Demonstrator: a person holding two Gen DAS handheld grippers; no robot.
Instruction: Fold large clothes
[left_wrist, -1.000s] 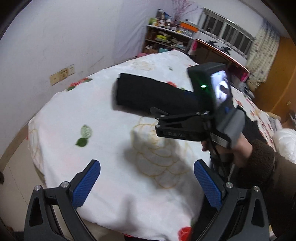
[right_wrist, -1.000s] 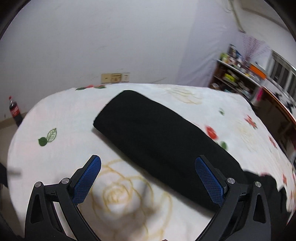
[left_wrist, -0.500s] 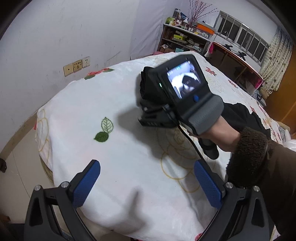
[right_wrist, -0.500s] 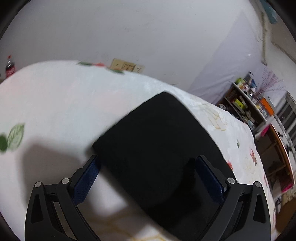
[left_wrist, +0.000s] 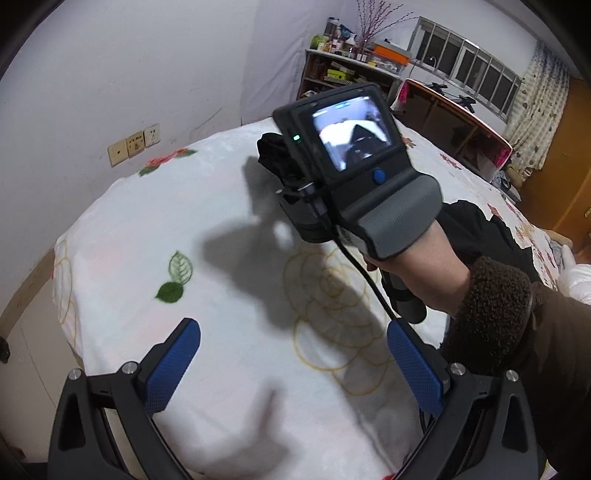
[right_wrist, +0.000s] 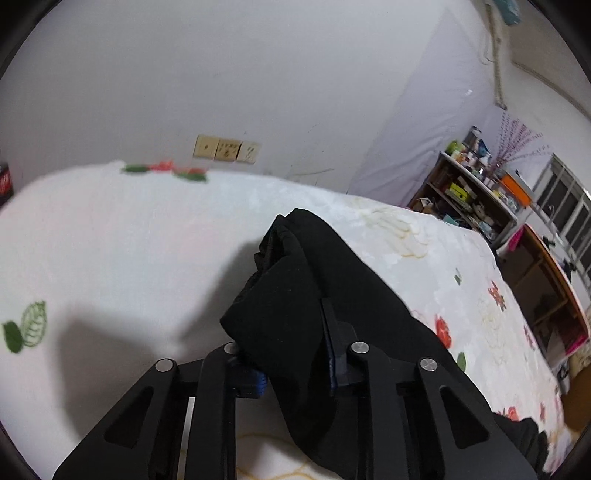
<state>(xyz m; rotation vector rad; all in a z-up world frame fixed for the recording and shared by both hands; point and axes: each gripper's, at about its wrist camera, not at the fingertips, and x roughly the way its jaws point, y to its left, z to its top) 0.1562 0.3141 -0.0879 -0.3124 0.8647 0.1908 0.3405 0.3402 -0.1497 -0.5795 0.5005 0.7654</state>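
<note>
A bed (left_wrist: 229, 236) spread with a white flowered cover is seen, and a folded black garment (right_wrist: 295, 295) lies across it. One end of the garment is pinched by the closing right claw (right_wrist: 295, 365), while the left claw (left_wrist: 291, 365) is held spread wide above bare cover, grasping nothing.

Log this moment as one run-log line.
stage: grasp for fold | right gripper: jaws closing, bunching end of black garment | left gripper: open, holding nothing, over bedspread
</note>
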